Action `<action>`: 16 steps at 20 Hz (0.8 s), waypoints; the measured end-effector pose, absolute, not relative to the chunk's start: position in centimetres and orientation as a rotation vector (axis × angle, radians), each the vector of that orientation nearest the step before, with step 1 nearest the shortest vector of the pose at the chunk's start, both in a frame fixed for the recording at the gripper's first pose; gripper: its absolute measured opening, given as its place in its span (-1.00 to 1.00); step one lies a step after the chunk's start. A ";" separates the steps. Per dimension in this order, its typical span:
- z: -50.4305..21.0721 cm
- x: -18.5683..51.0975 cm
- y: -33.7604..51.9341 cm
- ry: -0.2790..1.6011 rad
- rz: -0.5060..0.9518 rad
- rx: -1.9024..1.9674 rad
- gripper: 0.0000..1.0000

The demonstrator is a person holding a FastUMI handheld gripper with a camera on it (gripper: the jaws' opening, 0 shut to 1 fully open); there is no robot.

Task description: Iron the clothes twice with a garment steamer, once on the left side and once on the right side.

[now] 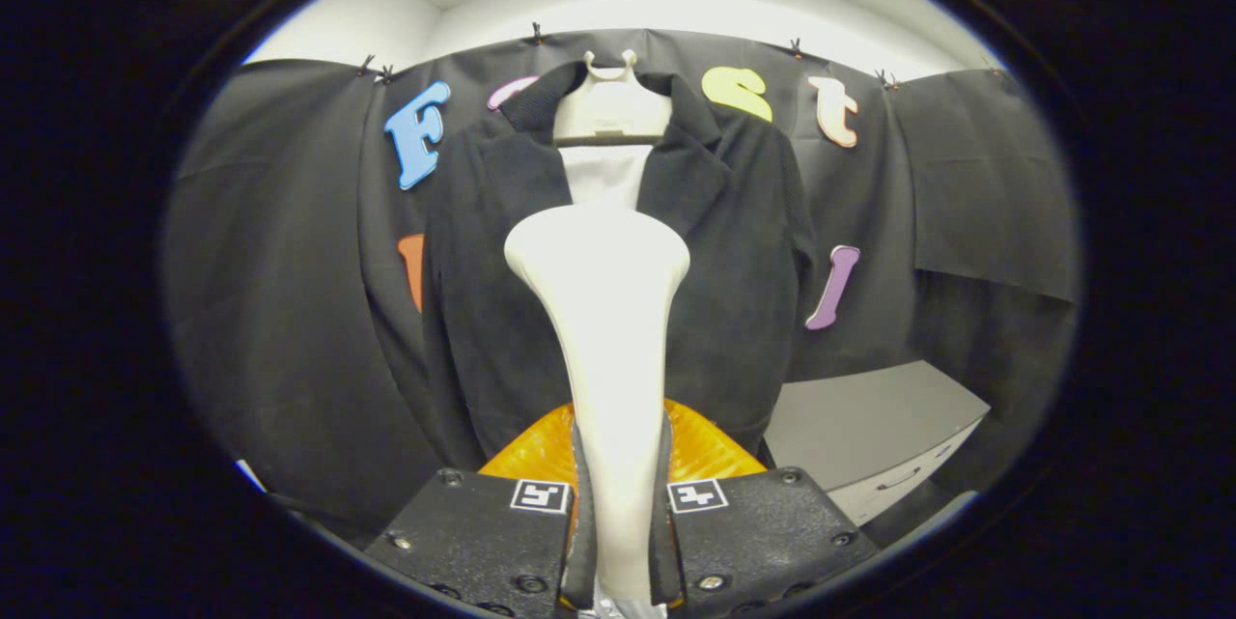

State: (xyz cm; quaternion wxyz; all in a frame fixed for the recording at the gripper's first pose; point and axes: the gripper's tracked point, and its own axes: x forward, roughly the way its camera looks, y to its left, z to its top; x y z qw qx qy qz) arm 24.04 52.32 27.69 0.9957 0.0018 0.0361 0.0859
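Observation:
A black jacket [734,291] hangs on a white hanger [611,107] against the booth wall, facing me, with a white lining showing at the collar. My gripper [619,513] is shut on the white garment steamer [603,310], both fingers pressing its handle. The steamer rises upright between the fingers; its wide head sits in front of the jacket's chest, at the middle between the lapels. An orange translucent part [710,450] of the steamer shows just behind the fingers. I cannot tell whether the head touches the cloth.
A grey cabinet [869,426] with a drawer handle stands low to the right of the jacket. Black cloth wall surrounds the jacket on both sides.

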 end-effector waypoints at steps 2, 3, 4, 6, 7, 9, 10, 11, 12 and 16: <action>29.5 24.3 54.0 0.053 0.175 -0.001 -0.52; 30.1 24.5 54.9 0.045 0.179 -0.002 -0.52; 30.7 24.5 55.8 0.041 0.185 -0.004 -0.52; 31.8 24.7 57.3 0.030 0.190 -0.011 -0.52; 32.4 24.9 58.2 0.026 0.188 -0.018 -0.52; 33.3 25.6 59.5 0.019 0.183 -0.019 -0.52; 33.7 25.8 60.1 0.018 0.176 -0.029 -0.52; 33.9 26.1 60.8 0.019 0.173 -0.033 -0.52; 34.0 26.5 61.4 0.015 0.168 -0.044 -0.52; 33.7 28.4 63.1 0.023 0.149 -0.089 -0.51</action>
